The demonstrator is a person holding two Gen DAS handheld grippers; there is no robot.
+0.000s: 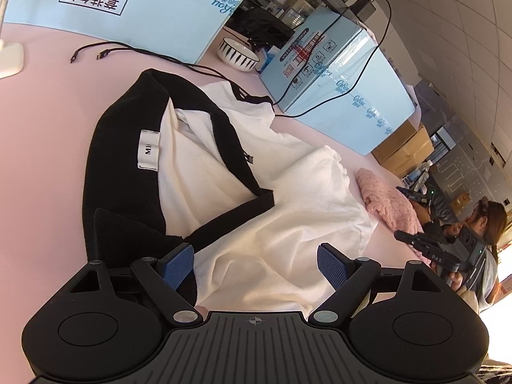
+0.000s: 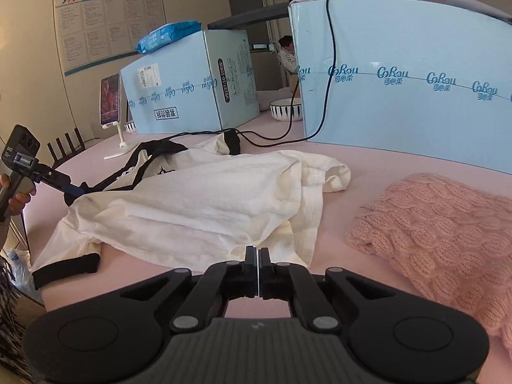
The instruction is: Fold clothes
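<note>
The rumpled white cotton shirt with black trim (image 1: 281,211) sprawls on the pink counter (image 1: 44,147); left tool (image 1: 256,267) gapes wide over it; right tool (image 2: 257,256), pinched together and holding nothing, sits at its hem; probably best to flatten it first.

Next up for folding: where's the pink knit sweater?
The pink knit sweater lies on the pink table, right of the white garment, before the blue box.

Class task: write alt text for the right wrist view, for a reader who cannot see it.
A shut right hand-held gripper sits at the near edge of a crumpled white cotton shirt with black trim on a pink tabletop; a pink knitted sweater lies to the right.
</note>
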